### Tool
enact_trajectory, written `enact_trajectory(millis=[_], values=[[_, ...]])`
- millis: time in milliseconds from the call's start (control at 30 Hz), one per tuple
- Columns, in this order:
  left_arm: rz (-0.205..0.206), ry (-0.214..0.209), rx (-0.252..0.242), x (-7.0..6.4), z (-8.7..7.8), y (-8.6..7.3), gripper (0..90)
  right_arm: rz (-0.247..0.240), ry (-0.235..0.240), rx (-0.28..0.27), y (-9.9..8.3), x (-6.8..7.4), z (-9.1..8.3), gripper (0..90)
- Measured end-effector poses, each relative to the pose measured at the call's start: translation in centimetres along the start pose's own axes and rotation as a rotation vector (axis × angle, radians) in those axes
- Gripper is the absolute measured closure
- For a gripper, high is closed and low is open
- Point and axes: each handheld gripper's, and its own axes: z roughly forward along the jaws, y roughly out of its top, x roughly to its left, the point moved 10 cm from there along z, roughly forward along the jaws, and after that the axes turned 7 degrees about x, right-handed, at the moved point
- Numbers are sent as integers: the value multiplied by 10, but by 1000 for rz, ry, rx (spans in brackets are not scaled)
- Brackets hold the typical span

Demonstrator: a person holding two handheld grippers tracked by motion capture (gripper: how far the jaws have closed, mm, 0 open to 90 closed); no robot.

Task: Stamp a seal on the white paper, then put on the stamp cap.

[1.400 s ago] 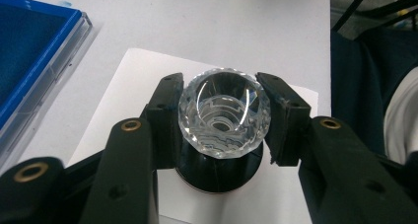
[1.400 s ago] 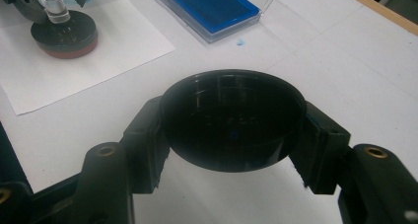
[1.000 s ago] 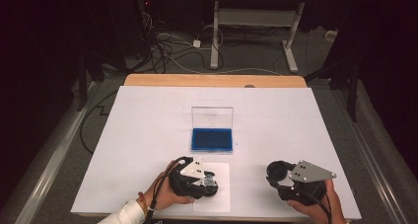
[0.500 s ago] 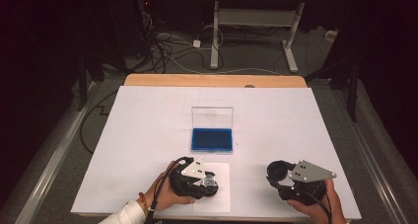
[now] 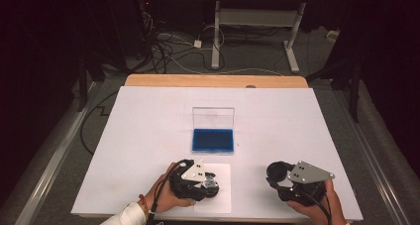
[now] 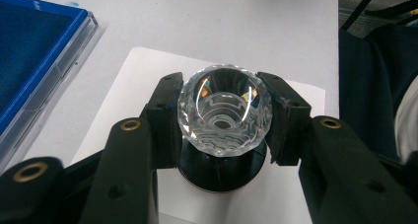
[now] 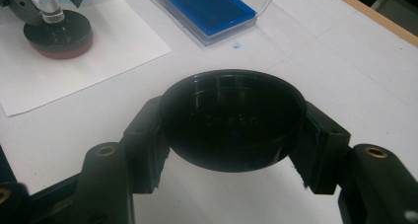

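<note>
My left gripper (image 6: 224, 118) squeezes the glass stamp (image 6: 224, 110) on the white paper (image 5: 222, 173). My right gripper (image 7: 231, 123) hangs low over the table (image 5: 148, 116), gripping a black cap (image 7: 231, 118).

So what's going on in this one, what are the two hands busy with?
A person works two handheld tongs at a white table. The left tongs are shut on the faceted clear knob of a stamp, whose round black base stands on a sheet of paper. The right tongs are clamped on a round black cap, held open side up just above the table. An open blue ink pad sits beyond both, its clear lid standing up.
</note>
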Motion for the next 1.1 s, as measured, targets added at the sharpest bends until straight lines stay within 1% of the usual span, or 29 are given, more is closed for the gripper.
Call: enact_trajectory(millis=[133,400,500,567,633,733,933,1000,1033,1100], values=[[4,2,-1,0,0,0,543,-2,2,-1,1,-1,1,386],[7,3,14,1,0,0,543,-2,14,5,4,0,6,386],[11,3,26,1,0,1,544,-13,18,6,5,2,7,386],[6,-6,36,1,-1,1,544,-16,21,10,4,2,7,386],[2,-11,32,1,-1,1,544,-18,21,7,4,2,6,386],[-4,-10,36,1,-1,1,544,-16,20,-1,5,1,5,386],[-9,-2,32,0,-2,2,544,-16,21,9,4,2,6,386],[5,-4,43,-1,-4,1,544,-19,23,5,5,3,5,386],[-1,-18,26,-2,-6,3,544,-19,24,-2,6,2,5,386],[2,-14,10,-2,-10,8,544,-16,25,0,5,2,5,386]])
